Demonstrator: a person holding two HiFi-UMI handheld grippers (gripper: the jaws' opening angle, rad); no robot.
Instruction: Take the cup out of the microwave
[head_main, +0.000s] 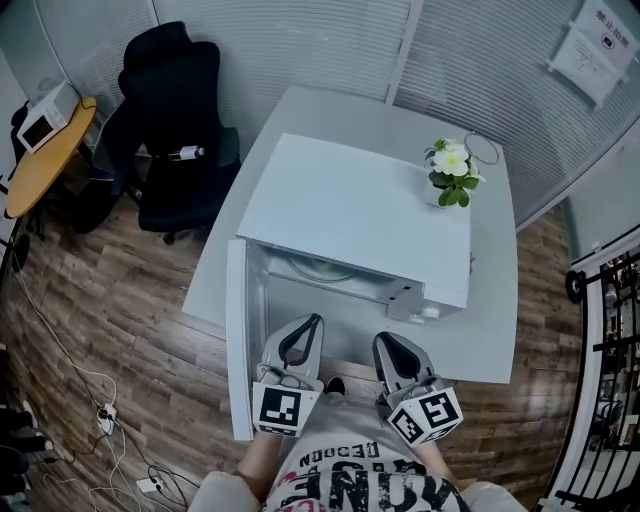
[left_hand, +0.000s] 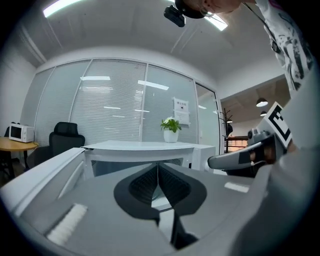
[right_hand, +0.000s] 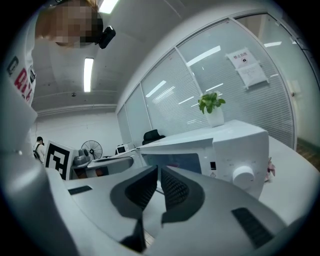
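Left gripper (head_main: 314, 322) and right gripper (head_main: 386, 341): jaws together, empty, facing the open white box-shaped microwave (head_main: 360, 215) (cup not visible). Spread one gripper before reaching inside.

A potted plant (head_main: 452, 172) stands on the microwave (head_main: 350, 215), which sits on the table (head_main: 493, 320).

Potted plant (head_main: 452, 172), far right; black office chair (head_main: 172, 115), far left; yellow round table (head_main: 45, 160) beyond it; wall notice (head_main: 598, 42), far right.
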